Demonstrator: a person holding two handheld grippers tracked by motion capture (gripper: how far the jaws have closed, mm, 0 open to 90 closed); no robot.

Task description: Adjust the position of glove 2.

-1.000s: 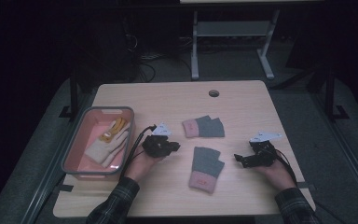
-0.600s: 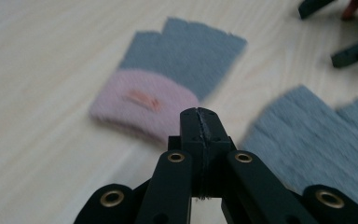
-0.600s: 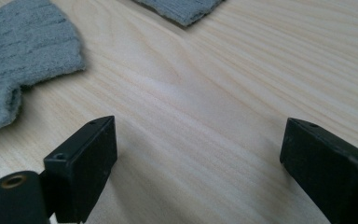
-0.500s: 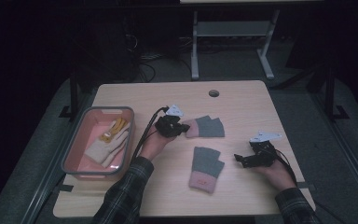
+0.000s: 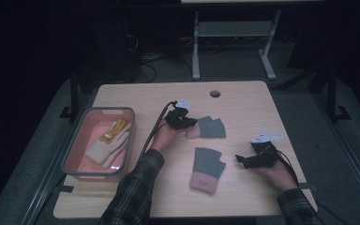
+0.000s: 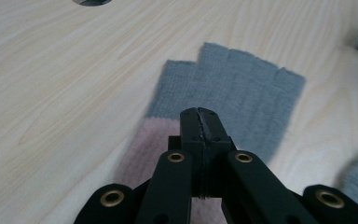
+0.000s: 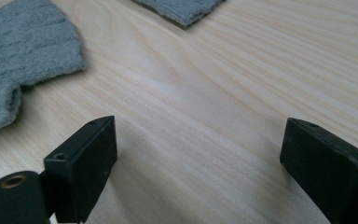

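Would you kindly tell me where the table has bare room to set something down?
The far strip around the round hole is bare, as is the near edge between the sleeves. The middle is crowded: two grey gloves, with the pink bin at the left.

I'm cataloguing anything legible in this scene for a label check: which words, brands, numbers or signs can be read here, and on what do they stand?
None: no readable text.
Grey knit fingerless glove with pink cuff under the left gripper: plain knit, no tag.
Second grey knit glove with pink cuff: no label.
Cream and yellow work gloves in the pink plastic bin: no print legible.
Light wooden table and right gripper: unmarked.
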